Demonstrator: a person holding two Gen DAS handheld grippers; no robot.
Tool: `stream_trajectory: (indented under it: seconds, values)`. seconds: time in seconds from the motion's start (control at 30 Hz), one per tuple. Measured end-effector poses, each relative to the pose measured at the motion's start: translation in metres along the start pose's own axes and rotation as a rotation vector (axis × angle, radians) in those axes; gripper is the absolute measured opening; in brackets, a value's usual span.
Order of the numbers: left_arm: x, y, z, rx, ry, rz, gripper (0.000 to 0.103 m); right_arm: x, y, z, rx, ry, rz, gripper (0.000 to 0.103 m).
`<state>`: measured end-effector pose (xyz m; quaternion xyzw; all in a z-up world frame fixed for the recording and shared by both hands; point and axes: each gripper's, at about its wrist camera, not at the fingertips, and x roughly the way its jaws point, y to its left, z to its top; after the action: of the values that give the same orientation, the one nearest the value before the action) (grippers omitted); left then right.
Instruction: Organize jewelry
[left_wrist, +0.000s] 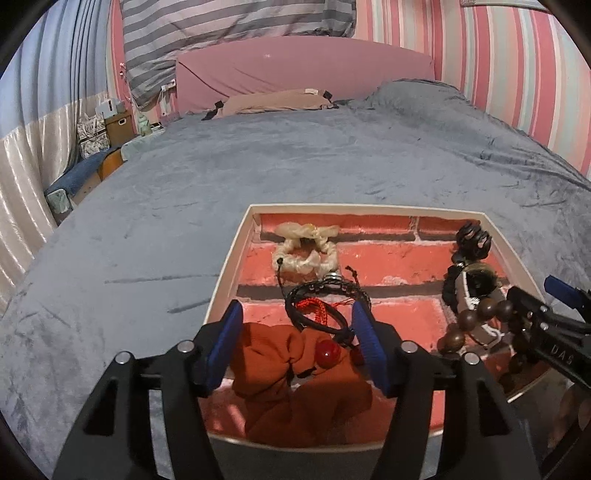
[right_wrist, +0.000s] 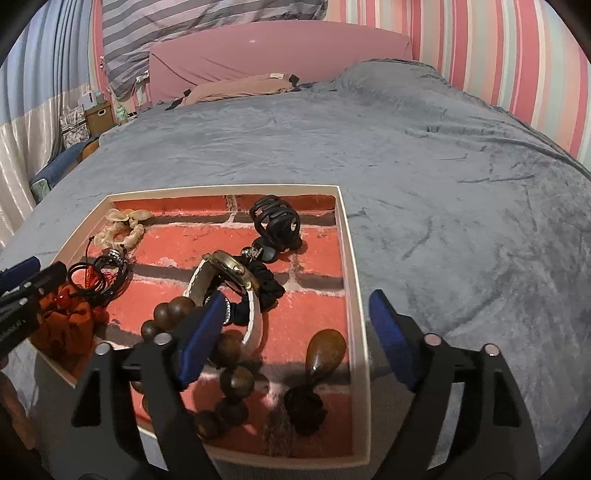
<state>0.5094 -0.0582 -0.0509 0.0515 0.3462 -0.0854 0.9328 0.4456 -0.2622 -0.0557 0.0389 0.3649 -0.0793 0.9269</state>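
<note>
A white-rimmed tray (left_wrist: 226, 258) with a red brick-pattern floor lies on the bed; it also shows in the right wrist view (right_wrist: 354, 258). In it lie a cream scrunchie (left_wrist: 304, 247), black cord bracelets (left_wrist: 325, 299), an orange pouch (left_wrist: 295, 384) with red beads, a black hair claw (right_wrist: 277, 221), a gold watch (right_wrist: 229, 273), a brown bead bracelet (right_wrist: 229, 365) and a brown pendant (right_wrist: 325, 350). My left gripper (left_wrist: 297, 343) is open over the pouch and cord bracelets. My right gripper (right_wrist: 295, 336) is open, straddling the tray's right rim above the pendant.
The grey blanket (left_wrist: 332, 155) covers the bed around the tray. A pink headboard (left_wrist: 303, 70) and pillow stand at the far end. Striped wall runs along the right; boxes and curtains sit at the far left.
</note>
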Motion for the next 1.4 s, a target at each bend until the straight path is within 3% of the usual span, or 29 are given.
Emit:
stream_trajectory:
  seconds: [0.13, 0.23, 0.33, 0.8, 1.03, 1.23, 1.4]
  values:
    - [-0.022, 0.011, 0.001, -0.032, -0.014, 0.000, 0.071, -0.020, -0.003, 0.000, 0.004, -0.029, -0.002, 0.097]
    - [-0.044, 0.019, -0.003, -0.042, -0.029, 0.021, 0.083, -0.038, -0.003, -0.002, 0.007, -0.045, -0.002, 0.099]
    - [-0.065, 0.022, -0.011, -0.028, -0.046, 0.042, 0.087, -0.056, -0.001, -0.007, 0.000, -0.056, -0.005, 0.099]
    - [-0.188, 0.033, -0.081, -0.038, -0.115, 0.114, 0.091, -0.174, 0.023, -0.064, -0.077, -0.154, 0.023, 0.099]
    - [-0.251, 0.024, -0.123, -0.040, -0.170, 0.101, 0.091, -0.225, 0.029, -0.109, -0.057, -0.169, 0.063, 0.099]
    - [-0.284, 0.021, -0.161, -0.067, -0.153, 0.068, 0.091, -0.262, 0.026, -0.144, -0.046, -0.154, 0.071, 0.099]
    - [-0.320, 0.013, -0.188, -0.079, -0.179, 0.061, 0.095, -0.299, 0.025, -0.166, -0.066, -0.202, 0.071, 0.099]
